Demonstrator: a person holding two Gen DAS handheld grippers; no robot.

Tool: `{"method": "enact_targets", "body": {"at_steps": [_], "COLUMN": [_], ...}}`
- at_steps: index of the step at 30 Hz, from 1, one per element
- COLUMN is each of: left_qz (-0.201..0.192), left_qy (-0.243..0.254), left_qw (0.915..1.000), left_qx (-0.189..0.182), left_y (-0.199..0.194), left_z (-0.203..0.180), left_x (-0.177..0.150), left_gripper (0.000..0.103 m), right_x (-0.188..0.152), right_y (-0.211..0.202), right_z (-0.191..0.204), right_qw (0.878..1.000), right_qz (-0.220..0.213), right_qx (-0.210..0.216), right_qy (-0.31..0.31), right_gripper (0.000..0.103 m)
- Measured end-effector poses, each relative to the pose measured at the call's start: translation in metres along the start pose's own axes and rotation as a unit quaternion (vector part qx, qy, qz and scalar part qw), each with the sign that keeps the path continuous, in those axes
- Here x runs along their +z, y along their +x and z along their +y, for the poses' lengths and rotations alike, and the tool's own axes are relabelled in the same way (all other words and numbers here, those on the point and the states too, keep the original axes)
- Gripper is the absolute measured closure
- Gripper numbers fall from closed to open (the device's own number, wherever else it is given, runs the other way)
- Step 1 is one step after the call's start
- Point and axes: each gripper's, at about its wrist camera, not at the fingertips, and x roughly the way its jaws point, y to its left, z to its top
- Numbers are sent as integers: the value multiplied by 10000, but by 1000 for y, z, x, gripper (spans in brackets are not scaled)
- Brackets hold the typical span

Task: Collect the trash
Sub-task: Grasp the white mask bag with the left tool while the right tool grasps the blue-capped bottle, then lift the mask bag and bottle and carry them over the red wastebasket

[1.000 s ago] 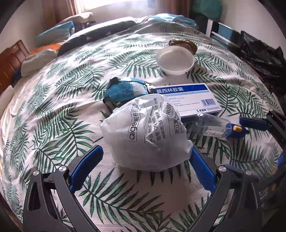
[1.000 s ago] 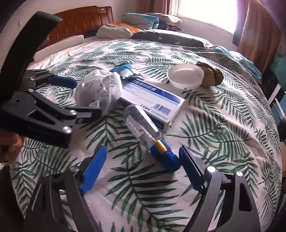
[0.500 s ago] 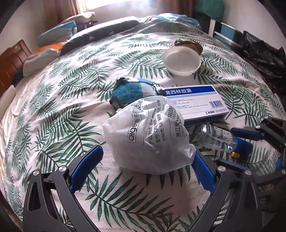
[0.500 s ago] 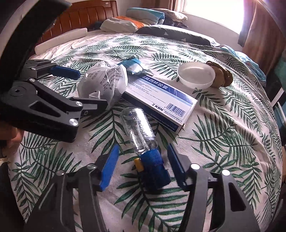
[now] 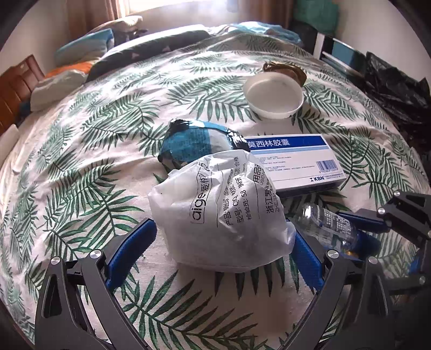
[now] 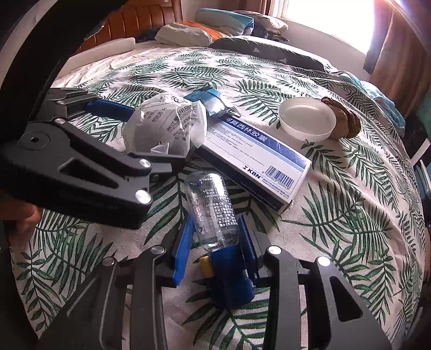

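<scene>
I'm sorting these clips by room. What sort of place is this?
Most likely a bedroom: the trash lies on a bed with a leaf-print cover, pillows piled by a wooden headboard, and a curtained window beside it.

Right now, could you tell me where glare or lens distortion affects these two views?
Right wrist view: the window at the upper right is blown out white. Left wrist view: softer backlight from the window at the top. Both views: fisheye bends the bedspread into a dome, with dark corners.
</scene>
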Motion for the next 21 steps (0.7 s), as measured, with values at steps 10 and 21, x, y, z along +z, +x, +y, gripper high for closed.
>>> {"method": "enact_targets", "body": {"at_steps": [10, 21], "left_qz": [103, -53], "left_qy": [387, 153], "left_qw": [9992, 9998], "left_qx": [79, -106], "left_y": [8, 4], "left_z": [-13, -5], "left_x": [2, -2], "left_gripper": [6, 39], "right_x": [-10, -20], "right_y": [-6, -18], "right_z": [-3, 0], "right_qw": [9993, 9977], "right_qz": [-48, -129], "right_qx": [-124, 40], "right_qy": [355, 663], "right_gripper": [61, 70]}}
